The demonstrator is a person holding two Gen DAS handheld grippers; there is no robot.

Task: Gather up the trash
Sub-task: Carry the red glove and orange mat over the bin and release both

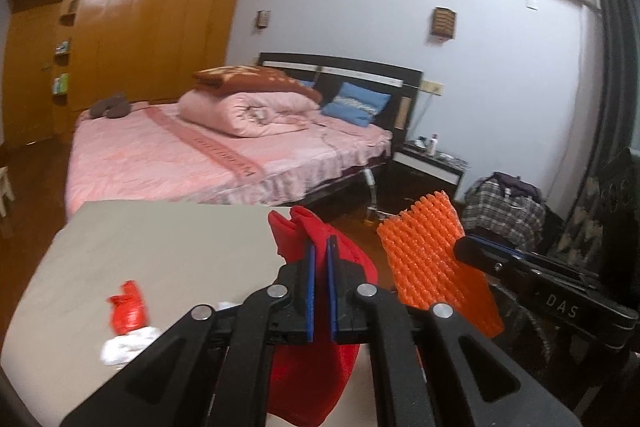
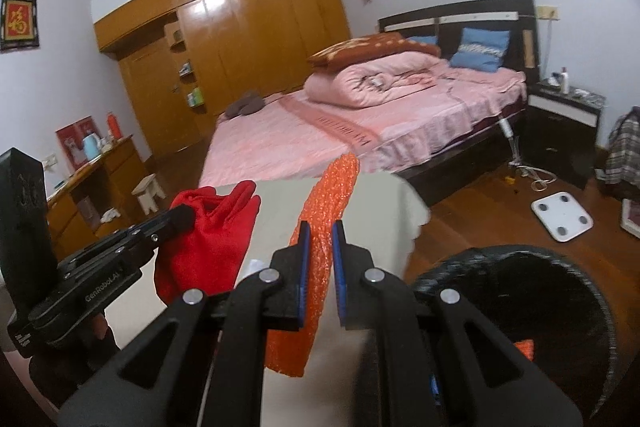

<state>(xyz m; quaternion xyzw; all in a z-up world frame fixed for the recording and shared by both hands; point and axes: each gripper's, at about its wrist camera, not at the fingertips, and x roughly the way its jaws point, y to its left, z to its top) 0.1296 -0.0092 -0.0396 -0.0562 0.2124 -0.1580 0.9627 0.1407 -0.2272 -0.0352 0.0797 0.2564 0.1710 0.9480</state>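
My left gripper [image 1: 321,247] is shut on a red cloth [image 1: 316,367] and holds it above the beige table [image 1: 160,251]; the cloth also shows in the right wrist view [image 2: 208,239]. My right gripper [image 2: 319,227] is shut on an orange foam net sleeve [image 2: 320,227], which hangs above the table; the sleeve also shows in the left wrist view [image 1: 432,259]. A small red wrapper [image 1: 127,311] and white crumpled paper [image 1: 124,347] lie on the table at the left. A black-lined trash bin [image 2: 520,315] stands open at the lower right.
A bed with pink bedding [image 2: 380,131] stands behind the table. A wooden wardrobe [image 2: 248,39] lines the far wall. A black nightstand [image 2: 560,131], a white scale [image 2: 562,215] and a plaid bag [image 1: 504,207] are on the floor side.
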